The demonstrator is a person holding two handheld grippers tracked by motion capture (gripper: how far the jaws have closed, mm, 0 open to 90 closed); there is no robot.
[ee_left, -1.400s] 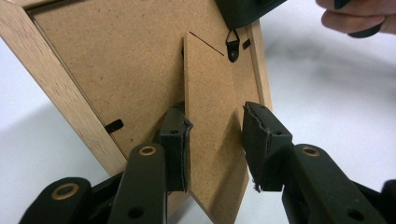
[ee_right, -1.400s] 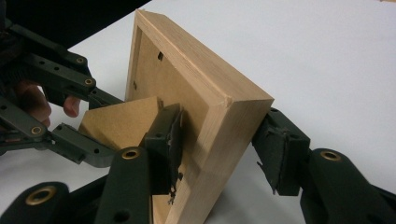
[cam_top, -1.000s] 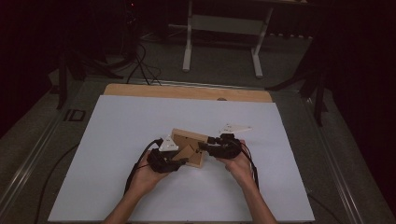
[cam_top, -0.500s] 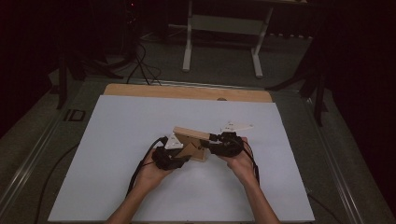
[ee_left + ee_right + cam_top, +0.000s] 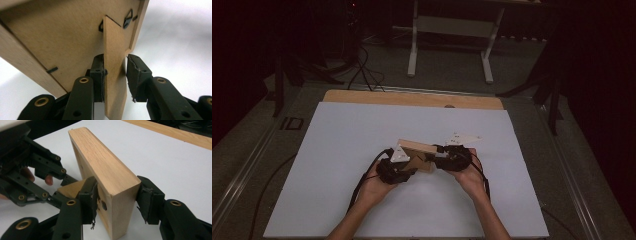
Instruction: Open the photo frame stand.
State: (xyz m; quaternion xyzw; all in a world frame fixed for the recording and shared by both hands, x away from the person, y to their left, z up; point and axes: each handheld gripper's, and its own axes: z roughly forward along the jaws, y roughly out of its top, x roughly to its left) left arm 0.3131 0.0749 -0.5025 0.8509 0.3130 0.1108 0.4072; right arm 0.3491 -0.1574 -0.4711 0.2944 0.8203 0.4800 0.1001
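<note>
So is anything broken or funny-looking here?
The picture frame looks whole. Only the black pads on the right gripper look frayed at their edges, and one pad on the left gripper too.

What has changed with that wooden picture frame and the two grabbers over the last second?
Little moved: the wooden frame and both hands edged slightly to the right and farther up the table. The right gripper stays clamped across the frame's edge. The left gripper still straddles the fold-out stand on its back, one jaw touching, the other just off it.

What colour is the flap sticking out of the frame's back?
Plain light brown, like cardboard: the stand flap shows best in the left gripper view.
</note>
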